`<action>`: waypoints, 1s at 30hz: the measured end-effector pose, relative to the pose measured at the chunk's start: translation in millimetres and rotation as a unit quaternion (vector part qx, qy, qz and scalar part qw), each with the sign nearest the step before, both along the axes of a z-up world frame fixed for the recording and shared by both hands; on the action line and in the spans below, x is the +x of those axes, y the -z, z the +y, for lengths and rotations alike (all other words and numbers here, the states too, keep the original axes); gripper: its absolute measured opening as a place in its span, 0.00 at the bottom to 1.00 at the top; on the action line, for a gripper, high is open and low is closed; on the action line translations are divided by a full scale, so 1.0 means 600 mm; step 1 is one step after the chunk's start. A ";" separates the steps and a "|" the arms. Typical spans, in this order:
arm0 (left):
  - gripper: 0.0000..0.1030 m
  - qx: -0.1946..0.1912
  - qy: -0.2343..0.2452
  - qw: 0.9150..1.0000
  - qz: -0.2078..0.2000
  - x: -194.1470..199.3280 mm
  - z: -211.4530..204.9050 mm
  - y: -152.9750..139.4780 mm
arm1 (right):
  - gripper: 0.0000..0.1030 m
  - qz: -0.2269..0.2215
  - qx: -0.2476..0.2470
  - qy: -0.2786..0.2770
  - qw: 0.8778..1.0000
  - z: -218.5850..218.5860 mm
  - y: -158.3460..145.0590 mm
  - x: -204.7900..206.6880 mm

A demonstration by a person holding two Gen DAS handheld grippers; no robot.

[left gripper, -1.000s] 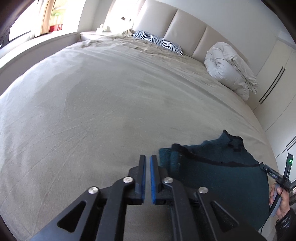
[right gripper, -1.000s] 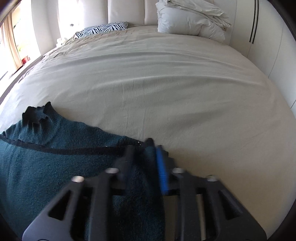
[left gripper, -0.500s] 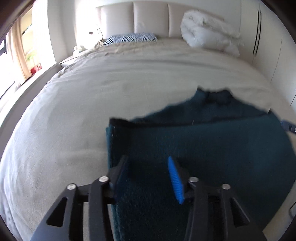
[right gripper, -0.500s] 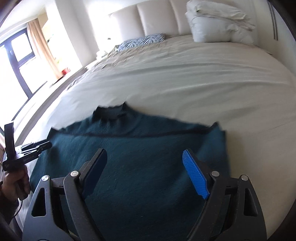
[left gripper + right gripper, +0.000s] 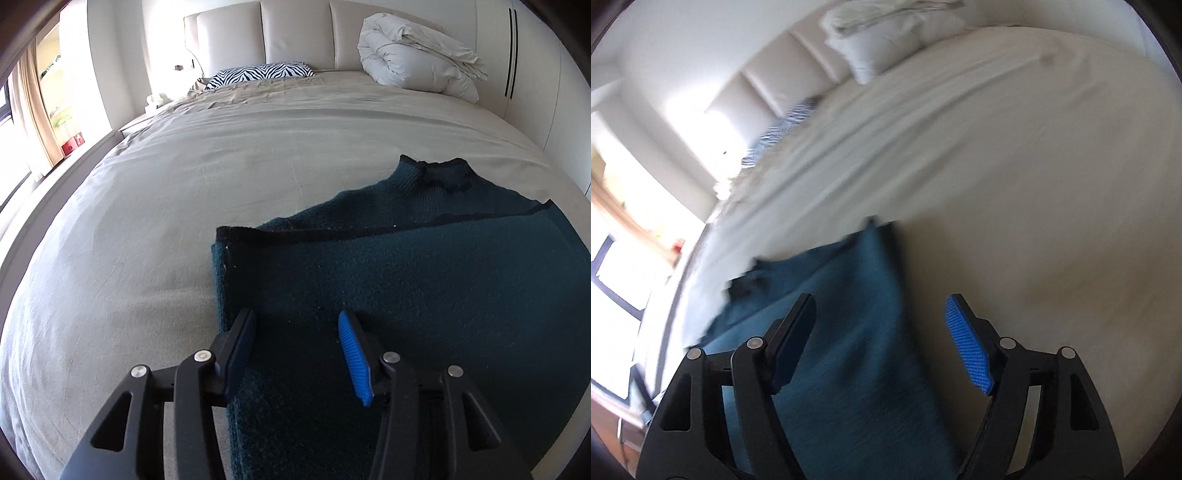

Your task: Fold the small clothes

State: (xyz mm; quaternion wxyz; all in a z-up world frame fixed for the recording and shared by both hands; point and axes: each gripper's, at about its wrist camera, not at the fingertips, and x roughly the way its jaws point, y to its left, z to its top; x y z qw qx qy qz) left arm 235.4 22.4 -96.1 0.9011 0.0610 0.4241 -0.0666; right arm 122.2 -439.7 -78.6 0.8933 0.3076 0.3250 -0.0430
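The teal sweater lies flat on the bed, bottom half folded up, so both the left claw and right claw gape wide, holding nothing.

Blurred tilted view, right gripper spread wide above teal sweater, beige bed

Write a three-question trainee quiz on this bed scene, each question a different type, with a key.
1. True or false: the left tool is clamped on the sweater.
2. The sweater's bottom part is: A) hanging off the bed, B) folded up over its body, C) rolled up.
3. Fill in: the pillow by the headboard has a ____ pattern.

Key: 1 false, its jaws are open above the sweater; 2 B; 3 zebra.
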 end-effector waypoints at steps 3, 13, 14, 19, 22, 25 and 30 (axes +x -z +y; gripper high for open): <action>0.49 0.004 0.001 1.000 0.000 0.000 -0.001 0.000 | 0.70 -0.007 0.018 -0.102 0.995 0.107 -0.001 0.007; 0.49 0.003 0.014 1.000 -0.002 -0.010 0.010 0.000 | 0.67 0.040 0.055 -0.179 0.981 0.222 0.075 0.010; 0.49 0.000 0.014 1.000 -0.002 -0.013 0.013 0.000 | 0.67 0.037 0.057 -0.159 0.985 0.190 0.077 -0.003; 0.70 -0.021 -0.020 1.000 0.002 -0.046 0.055 -0.002 | 0.67 0.025 0.083 -0.041 0.995 0.058 0.085 -0.052; 0.71 -0.069 -0.044 0.997 0.009 -0.070 0.099 -0.004 | 0.67 0.018 0.096 0.027 0.995 0.006 0.082 -0.088; 0.71 -0.086 -0.060 0.994 0.007 -0.095 0.122 -0.020 | 0.70 0.006 0.090 0.046 0.995 0.006 0.062 -0.110; 0.71 -0.180 -0.086 0.978 0.064 -0.117 0.159 -0.012 | 0.70 -0.012 0.115 -0.021 0.993 0.067 0.037 -0.094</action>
